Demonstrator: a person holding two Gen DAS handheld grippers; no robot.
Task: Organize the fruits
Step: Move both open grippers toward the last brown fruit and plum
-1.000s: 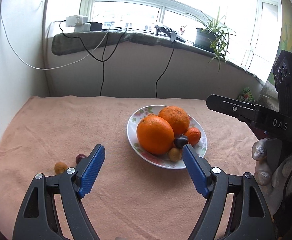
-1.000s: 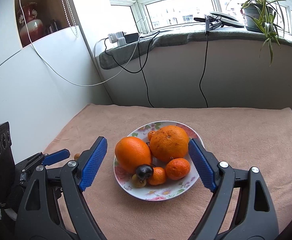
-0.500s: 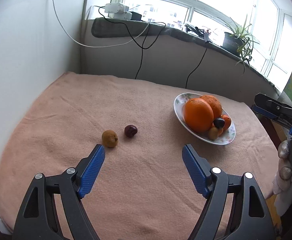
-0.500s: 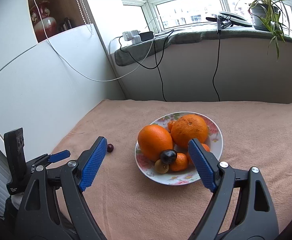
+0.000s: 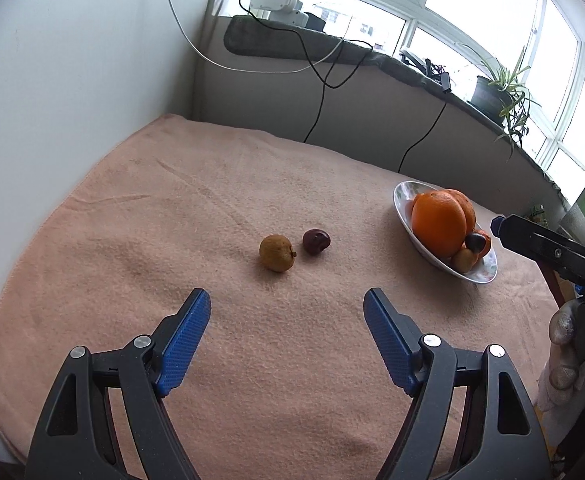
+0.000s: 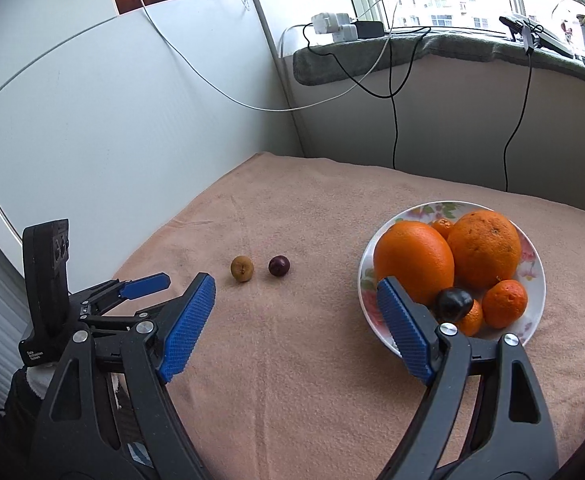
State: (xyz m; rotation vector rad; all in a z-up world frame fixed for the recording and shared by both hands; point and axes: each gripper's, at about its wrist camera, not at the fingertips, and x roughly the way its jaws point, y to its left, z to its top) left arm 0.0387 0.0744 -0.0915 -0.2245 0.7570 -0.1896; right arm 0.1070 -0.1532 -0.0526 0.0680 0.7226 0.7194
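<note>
In the left wrist view the flowered white plate point(image 5: 406, 216) is seen edge-on, so the small fruits behind the smooth large orange point(image 5: 438, 224) are partly hidden. The left tool point(image 5: 286, 308), its ribbed blue pads closing slightly with nothing between them, hangs over the peach terry-cloth bench point(image 5: 172, 208); the round tan fruit point(image 5: 276, 252) and the glossy dark red fruit point(image 5: 315, 241) lie just beyond its tips. The right tool point(image 6: 296, 300) is spread and empty, its right pad covering part of the plate's near rim.
</note>
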